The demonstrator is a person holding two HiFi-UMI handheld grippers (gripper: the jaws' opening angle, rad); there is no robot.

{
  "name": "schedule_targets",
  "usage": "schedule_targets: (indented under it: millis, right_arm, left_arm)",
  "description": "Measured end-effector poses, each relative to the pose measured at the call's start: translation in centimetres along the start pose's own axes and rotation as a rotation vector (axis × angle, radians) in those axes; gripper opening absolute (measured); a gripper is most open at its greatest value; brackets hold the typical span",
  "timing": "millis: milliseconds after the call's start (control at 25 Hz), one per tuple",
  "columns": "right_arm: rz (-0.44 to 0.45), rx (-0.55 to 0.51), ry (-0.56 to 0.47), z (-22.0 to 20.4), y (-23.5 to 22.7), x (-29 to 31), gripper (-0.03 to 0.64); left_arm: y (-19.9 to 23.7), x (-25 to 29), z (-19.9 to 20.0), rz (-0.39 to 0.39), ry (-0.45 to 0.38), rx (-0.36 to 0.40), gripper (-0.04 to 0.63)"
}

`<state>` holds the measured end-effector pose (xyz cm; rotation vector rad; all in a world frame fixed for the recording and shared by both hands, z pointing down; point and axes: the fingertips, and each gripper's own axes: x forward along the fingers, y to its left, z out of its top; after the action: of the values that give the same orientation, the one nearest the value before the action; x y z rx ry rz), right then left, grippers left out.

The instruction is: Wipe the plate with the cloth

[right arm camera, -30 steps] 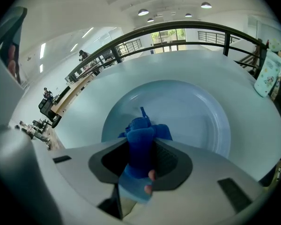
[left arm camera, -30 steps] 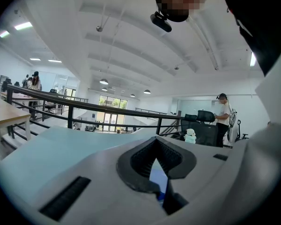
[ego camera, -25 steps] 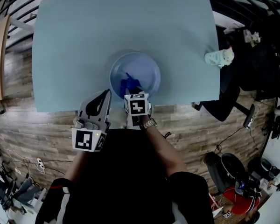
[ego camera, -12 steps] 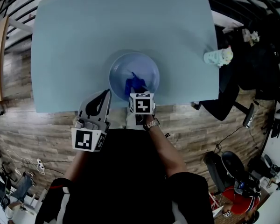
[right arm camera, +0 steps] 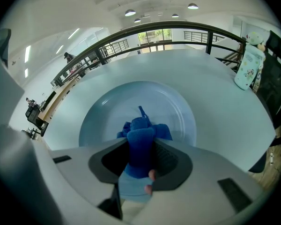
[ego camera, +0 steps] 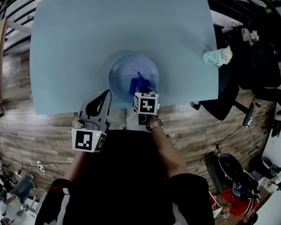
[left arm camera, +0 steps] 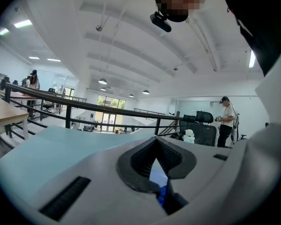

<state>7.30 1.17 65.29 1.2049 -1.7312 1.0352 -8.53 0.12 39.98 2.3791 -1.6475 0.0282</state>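
Note:
A pale blue plate (ego camera: 126, 69) sits on the light blue table (ego camera: 84, 36) near its front edge. My right gripper (ego camera: 141, 91) reaches over the plate's near rim, shut on a bunched dark blue cloth (ego camera: 139, 84) that rests on the plate's inside, right of centre. In the right gripper view the cloth (right arm camera: 140, 137) fills the jaws of my right gripper (right arm camera: 141, 146) and spreads onto the plate (right arm camera: 178, 107). My left gripper (ego camera: 105, 95) hangs at the table's front edge left of the plate, jaws together and empty. In its own view my left gripper (left arm camera: 155, 142) tilts upward.
A small white and green soft toy (ego camera: 217, 56) stands at the table's right edge, also seen as the toy (right arm camera: 249, 62). Black chairs and gear crowd the floor to the right. A black railing runs behind the table.
My right gripper has slid the cloth to the right across the near part of the plate. The left gripper has stayed where it was.

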Motion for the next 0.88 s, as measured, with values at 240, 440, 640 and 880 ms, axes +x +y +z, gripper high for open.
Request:
schedule_targets:
  millis: [240, 440, 640, 880]
  right_arm:
    - [-0.006, 0.015, -0.006, 0.2, -0.4, -0.3, 0.118]
    - [0.007, 0.036, -0.033, 1.3, -0.6, -1.2, 0.118]
    - [0.023, 0.018, -0.059, 2.8, -0.2, -1.6, 0.118]
    - [0.041, -0.014, -0.077, 4.8, 0.4, -1.3, 0.118]
  left_arm:
    - [0.3, -0.1, -0.1, 0.006, -0.002, 0.0, 0.001]
    - [0.2, 0.4, -0.1, 0.008, 0.002, -0.016, 0.002]
    - [0.3, 0.8, 0.0, 0.015, 0.003, -0.014, 0.0]
    - [0.5, 1.3, 0.2, 0.029, -0.003, -0.01, 0.002]
